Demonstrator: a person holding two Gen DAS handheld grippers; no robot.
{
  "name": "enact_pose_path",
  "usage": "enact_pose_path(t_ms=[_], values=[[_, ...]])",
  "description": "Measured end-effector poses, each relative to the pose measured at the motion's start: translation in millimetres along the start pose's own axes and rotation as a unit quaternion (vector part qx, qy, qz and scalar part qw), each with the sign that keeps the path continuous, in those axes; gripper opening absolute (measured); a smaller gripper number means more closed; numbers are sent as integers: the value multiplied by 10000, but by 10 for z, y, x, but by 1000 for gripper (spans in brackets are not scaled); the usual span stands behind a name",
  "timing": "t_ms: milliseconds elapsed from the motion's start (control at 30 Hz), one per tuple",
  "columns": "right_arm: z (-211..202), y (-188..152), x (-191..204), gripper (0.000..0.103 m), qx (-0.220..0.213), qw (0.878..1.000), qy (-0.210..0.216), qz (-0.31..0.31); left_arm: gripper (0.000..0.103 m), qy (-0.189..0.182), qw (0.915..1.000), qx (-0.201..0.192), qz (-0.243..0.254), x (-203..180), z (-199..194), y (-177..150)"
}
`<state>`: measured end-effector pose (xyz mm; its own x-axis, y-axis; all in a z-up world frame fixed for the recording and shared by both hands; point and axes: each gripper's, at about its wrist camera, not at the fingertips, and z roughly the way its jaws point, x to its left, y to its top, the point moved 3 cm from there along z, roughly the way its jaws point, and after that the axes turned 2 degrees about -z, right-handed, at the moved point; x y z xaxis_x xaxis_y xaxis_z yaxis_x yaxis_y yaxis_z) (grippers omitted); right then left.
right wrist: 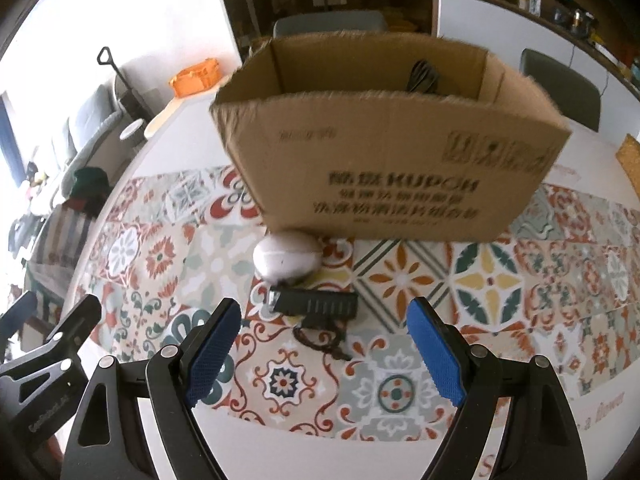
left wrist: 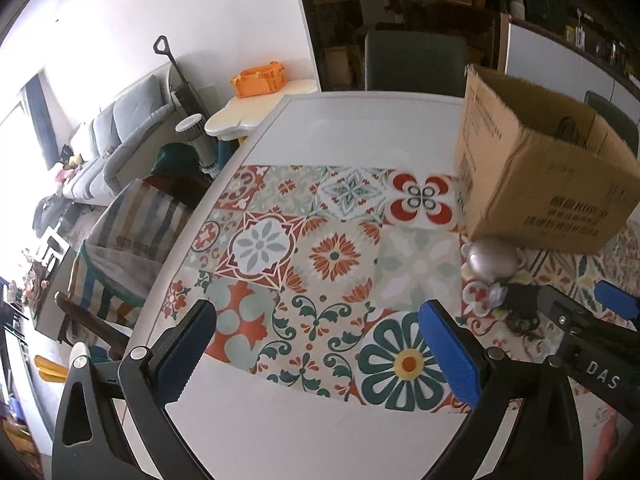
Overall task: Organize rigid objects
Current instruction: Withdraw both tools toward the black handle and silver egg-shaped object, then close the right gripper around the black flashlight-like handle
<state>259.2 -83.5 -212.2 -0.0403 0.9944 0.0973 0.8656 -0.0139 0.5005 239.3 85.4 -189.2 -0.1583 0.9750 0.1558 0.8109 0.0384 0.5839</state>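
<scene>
An open cardboard box (right wrist: 384,160) stands on the patterned mat, with a dark whisk-like item (right wrist: 420,76) inside it. A silver egg-shaped object (right wrist: 286,258) lies against the box's front left corner. A black ribbed device (right wrist: 316,302) with a dark cord (right wrist: 320,338) lies just in front of the egg. My right gripper (right wrist: 324,344) is open and empty, just short of the black device. My left gripper (left wrist: 320,344) is open and empty over the mat, left of these things. The box (left wrist: 540,168), the egg (left wrist: 492,262) and the right gripper (left wrist: 576,304) show at the right of the left wrist view.
The white table (left wrist: 360,128) carries a floral tiled mat (left wrist: 320,248). A chair with a striped bag (left wrist: 132,236) stands at the table's left edge. Dark chairs (right wrist: 560,84) stand behind the table. A small side table holds an orange basket (left wrist: 260,78).
</scene>
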Motion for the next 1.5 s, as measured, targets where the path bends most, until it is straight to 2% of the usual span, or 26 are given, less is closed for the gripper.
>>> enact_pose_path(t_ms=[133, 267, 933, 1200, 1500], values=[[185, -45, 53, 85, 180, 9998, 32, -81, 103, 27, 9999, 95, 50, -4, 112, -37], [333, -72, 56, 92, 308, 9995, -13, -15, 103, 69, 9998, 207, 43, 7, 221, -46], [939, 15, 152, 92, 674, 9976, -166, -36, 103, 139, 9982, 565, 139, -68, 650, -57], [1032, 25, 154, 76, 694, 9973, -199, -98, 103, 128, 9978, 612, 212, -157, 705, -40], [829, -97, -75, 74, 625, 9980, -104, 0, 103, -66, 9982, 553, 220, -294, 589, -20]])
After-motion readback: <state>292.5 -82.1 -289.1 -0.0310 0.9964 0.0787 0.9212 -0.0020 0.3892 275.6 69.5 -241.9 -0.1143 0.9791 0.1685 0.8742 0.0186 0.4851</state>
